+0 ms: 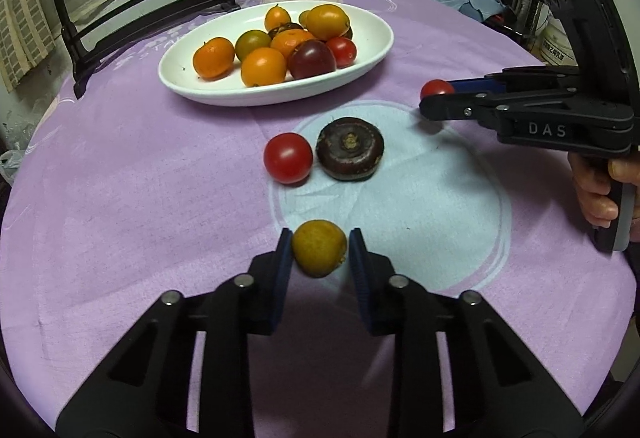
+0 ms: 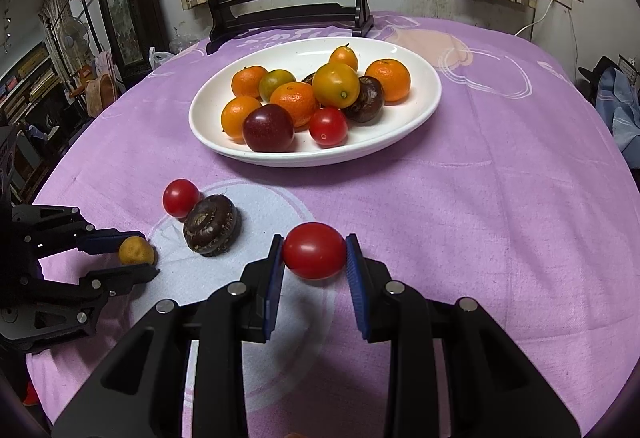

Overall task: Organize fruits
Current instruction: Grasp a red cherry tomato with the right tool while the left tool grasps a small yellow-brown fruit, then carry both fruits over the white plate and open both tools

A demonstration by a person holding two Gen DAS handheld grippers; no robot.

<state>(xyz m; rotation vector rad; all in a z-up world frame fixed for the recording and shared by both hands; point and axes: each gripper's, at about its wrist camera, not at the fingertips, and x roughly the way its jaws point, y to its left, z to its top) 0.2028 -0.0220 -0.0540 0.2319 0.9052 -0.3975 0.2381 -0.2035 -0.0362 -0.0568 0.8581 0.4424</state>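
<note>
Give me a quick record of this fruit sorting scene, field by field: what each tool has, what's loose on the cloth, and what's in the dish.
left tool: shut on a small yellow-orange round fruit
right tool: shut on a red cherry tomato
loose on cloth: second red cherry tomato touching a dark brown flattened water chestnut
dish: white oval ceramic dish holding a pile of orange, yellow, red and dark fruits
surface: purple tablecloth
left to do: two loose pieces plus both held ones, judging by what lies outside the dish
</note>
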